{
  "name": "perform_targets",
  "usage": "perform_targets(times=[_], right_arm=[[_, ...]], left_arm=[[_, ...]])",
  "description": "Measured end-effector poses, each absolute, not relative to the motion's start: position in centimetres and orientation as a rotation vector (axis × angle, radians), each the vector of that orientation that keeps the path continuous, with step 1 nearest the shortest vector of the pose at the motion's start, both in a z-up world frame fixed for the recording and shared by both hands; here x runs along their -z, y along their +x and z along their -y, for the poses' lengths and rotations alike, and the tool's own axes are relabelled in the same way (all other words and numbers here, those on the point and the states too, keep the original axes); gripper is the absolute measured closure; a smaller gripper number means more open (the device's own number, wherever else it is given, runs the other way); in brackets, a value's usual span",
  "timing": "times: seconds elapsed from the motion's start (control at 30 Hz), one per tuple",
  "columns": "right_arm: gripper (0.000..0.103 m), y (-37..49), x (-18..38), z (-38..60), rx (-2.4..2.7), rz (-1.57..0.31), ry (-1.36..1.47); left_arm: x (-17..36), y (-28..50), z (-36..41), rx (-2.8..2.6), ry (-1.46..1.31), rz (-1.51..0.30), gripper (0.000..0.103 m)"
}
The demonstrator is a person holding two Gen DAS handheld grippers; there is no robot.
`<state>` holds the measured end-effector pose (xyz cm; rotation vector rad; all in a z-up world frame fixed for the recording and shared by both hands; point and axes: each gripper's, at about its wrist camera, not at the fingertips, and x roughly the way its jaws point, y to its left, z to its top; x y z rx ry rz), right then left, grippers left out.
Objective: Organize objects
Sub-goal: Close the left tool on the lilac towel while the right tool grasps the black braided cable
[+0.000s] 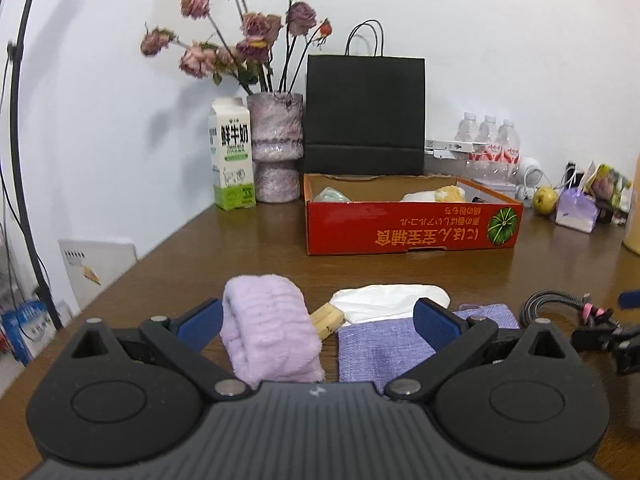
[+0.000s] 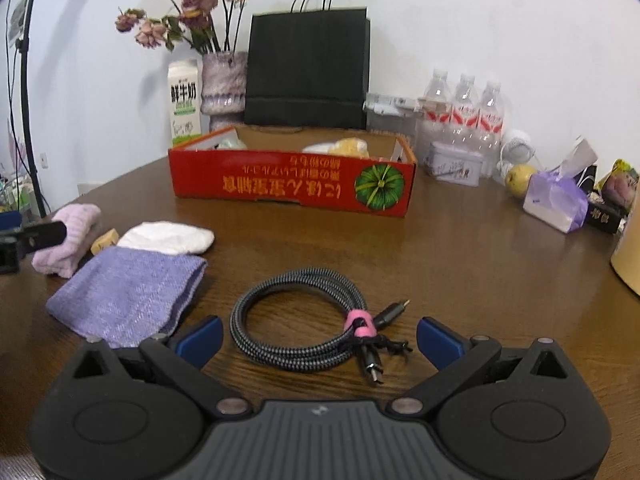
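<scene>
Two claws are wide open and hold nothing. The big red box (image 2: 292,184) sits toward the far edge of the table (image 2: 460,264). The purple cloth (image 2: 128,290) lies near the front edge. The fluffy pink roll (image 1: 268,336) lies between the left claw's (image 1: 320,330) fingers, its long side pointing away from that claw. The coiled cable (image 2: 304,320) lies flat right between the right claw's (image 2: 320,340) fingers. Each claw looks ready to squeeze.

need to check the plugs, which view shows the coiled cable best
The right wrist view: the whole coiled cable lies between the open right gripper fingers, pink tie and plugs visible. The left wrist view catches only part of it at the right edge.
</scene>
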<state>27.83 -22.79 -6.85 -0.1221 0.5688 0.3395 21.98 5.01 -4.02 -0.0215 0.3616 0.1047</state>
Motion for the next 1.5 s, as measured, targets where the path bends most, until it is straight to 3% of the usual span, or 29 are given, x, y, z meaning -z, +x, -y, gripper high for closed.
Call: perform_targets(times=[0.8, 0.83, 1.1, 1.5], right_arm=[[0.0, 32.4, 8.1, 20.1, -0.321, -0.698, -0.095], [0.004, 32.4, 8.1, 20.1, -0.321, -0.698, -0.095], [0.013, 31.6, 7.4, 21.6, -0.283, -0.628, -0.022], [0.013, 30.0, 6.4, 22.1, -0.254, -0.501, -0.018]], left_arm=[[4.3, 22.9, -6.3, -0.12, -0.097, -0.43, 0.0], [4.3, 23.0, -6.4, -0.122, -0.101, -0.437, 0.0], [4.6, 23.2, -6.8, -0.133, -0.119, -0.462, 0.0], [5.2, 24.4, -7.6, -0.174, -0.156, -0.538, 0.0]])
